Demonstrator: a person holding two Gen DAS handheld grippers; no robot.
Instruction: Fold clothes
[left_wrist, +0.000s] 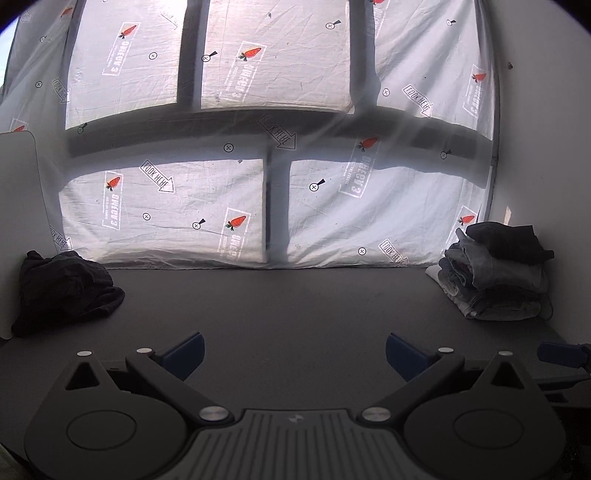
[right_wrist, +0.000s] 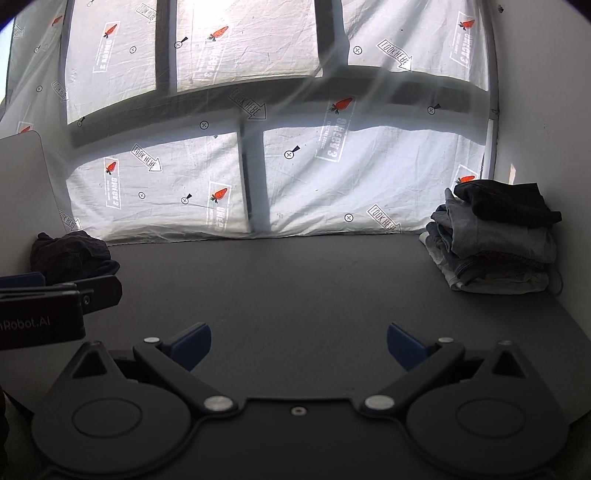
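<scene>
A crumpled black garment (left_wrist: 62, 288) (right_wrist: 74, 256) lies at the table's far left corner. At the far right sits a stack of folded clothes (left_wrist: 498, 273) (right_wrist: 498, 240), grey and denim pieces with a dark one on top. My left gripper (left_wrist: 294, 354) hovers open over the dark table (left_wrist: 295, 302), nothing between its blue fingers (left_wrist: 186, 352). My right gripper (right_wrist: 299, 345) is open too, above the table (right_wrist: 295, 288), and holds nothing. The left gripper's body also shows at the left edge of the right wrist view.
A white printed sheet (left_wrist: 229, 199) (right_wrist: 295, 166) hangs over the window behind the table. A white panel (left_wrist: 18, 177) stands at the left and a white wall (left_wrist: 546, 147) at the right. The right gripper's blue fingertip (left_wrist: 557, 352) shows at the left view's right edge.
</scene>
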